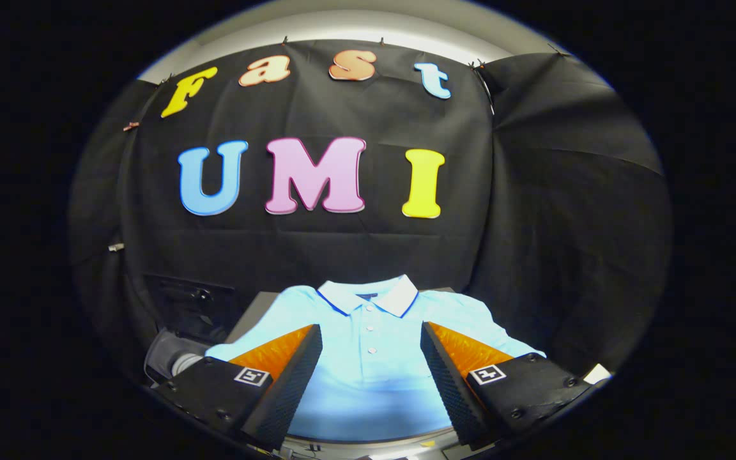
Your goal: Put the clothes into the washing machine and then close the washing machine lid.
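A: Where is the shirt?
B: The light blue polo shirt (pixel 368 358) lies flat, low in the middle of the picture, between the fingers and just past them.
A: And the gripper (pixel 371 348)?
B: Spread wide, holding nothing.

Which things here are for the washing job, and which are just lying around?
For the job:
- light blue polo shirt, spread flat with its collar away from the gripper
- gripper, fingers wide open above the shirt, not touching it as far as I can tell

Just lying about:
- grey and black thing beside the shirt; too dark to name
- black cloth wall behind
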`<state>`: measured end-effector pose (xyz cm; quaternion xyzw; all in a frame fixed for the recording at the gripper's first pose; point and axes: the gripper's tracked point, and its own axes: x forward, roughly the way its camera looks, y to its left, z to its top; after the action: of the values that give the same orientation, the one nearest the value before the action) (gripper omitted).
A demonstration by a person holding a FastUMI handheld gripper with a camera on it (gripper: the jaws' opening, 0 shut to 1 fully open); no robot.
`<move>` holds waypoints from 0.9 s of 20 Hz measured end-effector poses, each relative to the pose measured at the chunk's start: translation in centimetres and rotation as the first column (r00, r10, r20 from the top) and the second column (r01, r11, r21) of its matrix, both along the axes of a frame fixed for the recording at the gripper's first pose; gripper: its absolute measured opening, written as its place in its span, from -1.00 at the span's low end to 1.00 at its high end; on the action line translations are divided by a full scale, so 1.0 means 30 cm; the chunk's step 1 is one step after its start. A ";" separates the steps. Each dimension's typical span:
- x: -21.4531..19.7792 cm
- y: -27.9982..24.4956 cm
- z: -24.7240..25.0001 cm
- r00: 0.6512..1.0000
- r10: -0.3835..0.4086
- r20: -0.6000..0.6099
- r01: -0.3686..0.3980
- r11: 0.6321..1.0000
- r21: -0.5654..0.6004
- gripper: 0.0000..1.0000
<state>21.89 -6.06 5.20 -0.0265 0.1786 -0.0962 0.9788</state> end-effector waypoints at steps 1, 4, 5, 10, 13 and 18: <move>0.018 -0.011 -0.031 0.999 -0.004 -0.038 0.004 1.000 -0.003 0.95; 0.101 -0.013 -0.074 0.992 -0.003 -0.127 0.006 1.000 0.019 0.96; 0.129 -0.009 -0.088 0.987 -0.005 -0.158 0.009 1.000 0.021 0.96; 0.209 -0.030 -0.181 0.952 -0.037 -0.305 0.053 0.998 0.044 0.96; 0.222 -0.029 -0.227 0.923 -0.048 -0.382 0.067 0.997 0.038 0.97; 0.236 -0.043 -0.232 0.914 -0.047 -0.402 0.090 0.992 0.087 0.93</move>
<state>28.95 -7.35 -1.76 0.0114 0.3799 -0.1137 0.9179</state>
